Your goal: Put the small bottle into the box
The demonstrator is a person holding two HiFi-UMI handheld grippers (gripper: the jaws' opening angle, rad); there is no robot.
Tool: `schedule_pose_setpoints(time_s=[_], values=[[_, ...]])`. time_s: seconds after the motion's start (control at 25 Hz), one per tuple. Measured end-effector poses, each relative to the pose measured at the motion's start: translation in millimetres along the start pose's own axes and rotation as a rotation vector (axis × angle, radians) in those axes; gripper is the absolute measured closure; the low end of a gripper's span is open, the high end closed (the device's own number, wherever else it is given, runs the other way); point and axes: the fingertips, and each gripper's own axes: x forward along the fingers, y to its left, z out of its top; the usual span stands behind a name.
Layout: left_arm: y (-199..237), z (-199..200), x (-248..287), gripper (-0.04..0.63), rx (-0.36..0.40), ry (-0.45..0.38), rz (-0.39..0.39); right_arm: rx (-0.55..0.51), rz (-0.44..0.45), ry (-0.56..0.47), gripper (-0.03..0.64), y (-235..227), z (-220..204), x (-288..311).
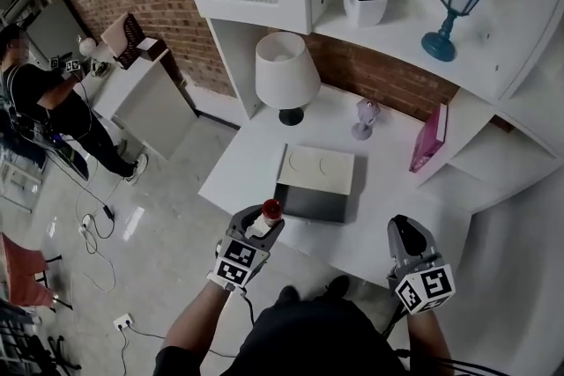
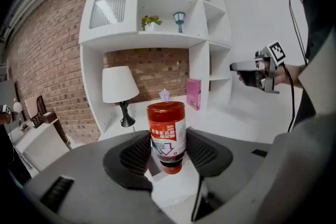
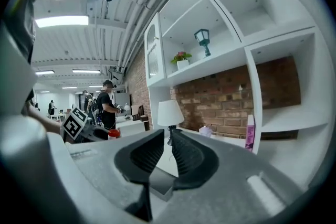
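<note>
Within left hand-held gripper [image 1: 262,225], small bottle [image 2: 167,131]

The box [image 1: 315,182] lies on the table [image 1: 242,158]. The lamp [image 1: 286,75] stands behind the box, the book [image 1: 428,139] to its right, and the small bottle [image 1: 267,220] just before its left corner.

I can't read the label on the small bottle [image 2: 167,136], it's too blurred. The box [image 3: 159,185] sits mostly behind the right gripper [image 3: 168,135], only a corner shows. In head view the left gripper [image 1: 262,223] hides probably the bottle's lower half.
</note>
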Motion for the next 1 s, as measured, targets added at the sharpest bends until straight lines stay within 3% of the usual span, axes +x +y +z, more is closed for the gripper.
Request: schedule_pose_setpoints(time_s=[0.24, 0.84, 1.0], values=[[-2, -22, 50, 0.391, 0.128, 0.154, -0.033, 0.045, 0.011, 0.054, 0.580, -32, -19, 15], [4, -90, 137, 0.391, 0.458, 0.461, -0.251, 0.126, -0.132, 0.130, 0.588, -44, -51, 29], [7, -106, 151, 0.391, 0.586, 0.554, -0.306, 0.151, -0.166, 0.129, 0.591, -53, -55, 29]])
